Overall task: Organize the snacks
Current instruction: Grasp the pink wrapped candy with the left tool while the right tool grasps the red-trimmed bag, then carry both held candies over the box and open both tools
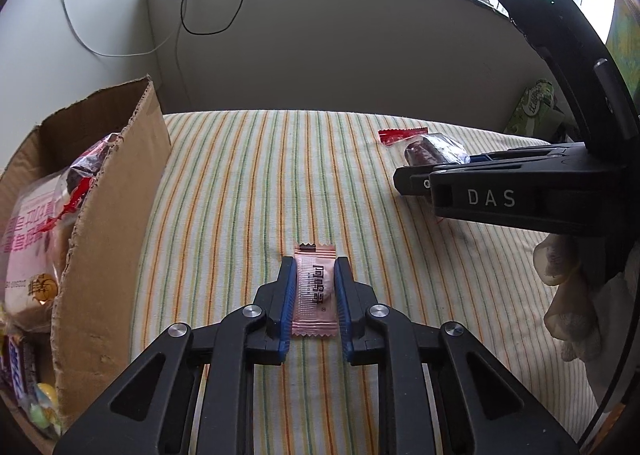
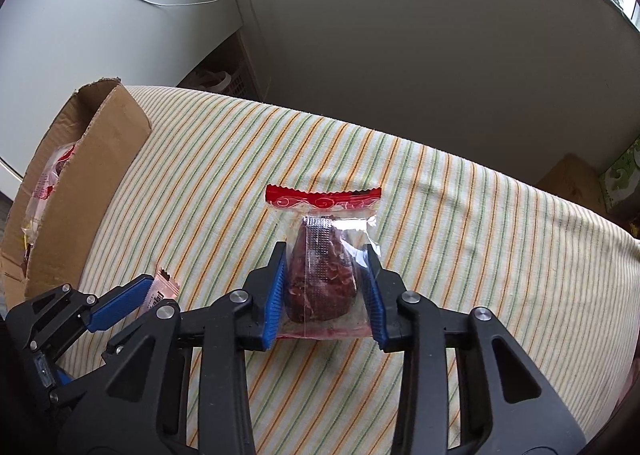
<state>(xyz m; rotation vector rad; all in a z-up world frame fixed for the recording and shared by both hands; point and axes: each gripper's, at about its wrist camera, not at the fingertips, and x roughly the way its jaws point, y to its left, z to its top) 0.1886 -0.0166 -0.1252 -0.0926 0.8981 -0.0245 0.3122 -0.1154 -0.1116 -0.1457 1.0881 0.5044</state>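
The left hand-held gripper (image 1: 315, 279) is closed on a pink sachet (image 1: 315, 289): both blue pads (image 1: 289, 295) press the packet's long edges, and the packet lies flat on the striped cloth of the bench (image 1: 240, 195), its serrated top end projecting at 12 o'clock beyond the fingertips. The right hand-held gripper (image 2: 326, 255) straddles a clear packet with a red header strip (image 2: 322, 267) holding a dark red snack; the left pad bears on the film, while the right pad appears to touch only the loose film edge, so a firm grip is probable but cannot be confirmed from this view. The packet's red header lies at 12 o'clock from the right fingertips, flat on the cloth. In the left wrist view this packet sits at 2 o'clock from the pink sachet, well apart. A cardboard box (image 1: 112, 215) already holding several snacks stands at 9 o'clock from the left hand-held gripper.
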